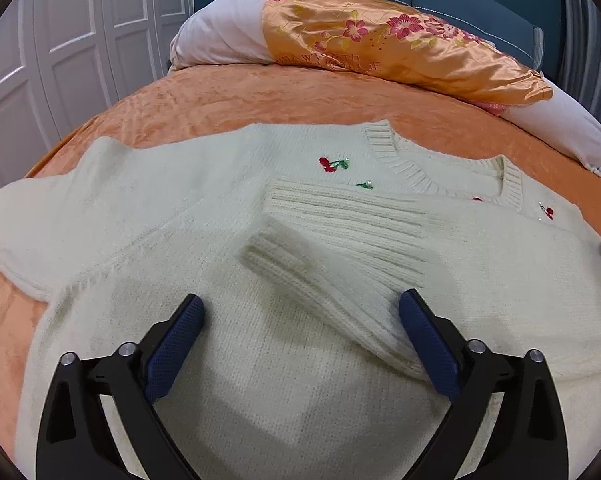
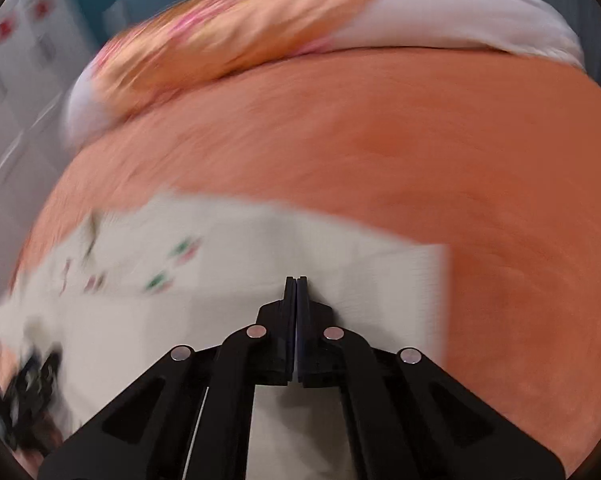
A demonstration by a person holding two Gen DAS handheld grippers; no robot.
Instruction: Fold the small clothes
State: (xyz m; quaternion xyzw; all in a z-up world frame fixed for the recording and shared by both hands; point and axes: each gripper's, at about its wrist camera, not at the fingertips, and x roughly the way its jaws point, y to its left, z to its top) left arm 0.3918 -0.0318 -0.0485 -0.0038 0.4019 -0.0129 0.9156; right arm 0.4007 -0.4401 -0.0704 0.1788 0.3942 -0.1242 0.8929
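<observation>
- Left wrist view: the left hand-held gripper (image 1: 300, 312) stands released, its blue-padded fingers (image 1: 174, 344) spread wide at 7 and 5 o'clock with nothing pinched between them.
- A cream knit sweater (image 1: 204, 248) with small embroidered cherries (image 1: 329, 165) lies flat on the bed (image 1: 228, 100), which is covered in an orange spread; the sweater fills the lower and middle part of the view.
- One ribbed sleeve (image 1: 340, 248) is folded across the sweater's chest, its cuff end lying between the open fingers and running toward the right-hand pad at 5 o'clock; whether it touches that pad I cannot tell.
- The ribbed neckline (image 1: 404, 160) sits at about 1 o'clock from the centre; the other sleeve spreads out toward 9 o'clock.
- A rolled quilt (image 1: 380, 40) in orange floral satin and white lies across the head of the bed at 12 o'clock; white wardrobe doors (image 1: 60, 40) stand at 10 o'clock.
- Right wrist view: heavily blurred. The right hand-held gripper (image 2: 296, 280) is clenched, its fingers pressed together at 6 o'clock with nothing seen between the tips.
- The tips lie over the sweater (image 2: 228, 256), which spreads from the centre toward 8 o'clock on the bed (image 2: 420, 160); contact cannot be judged.
- A dark blurred shape at 8 o'clock cannot be made out.
</observation>
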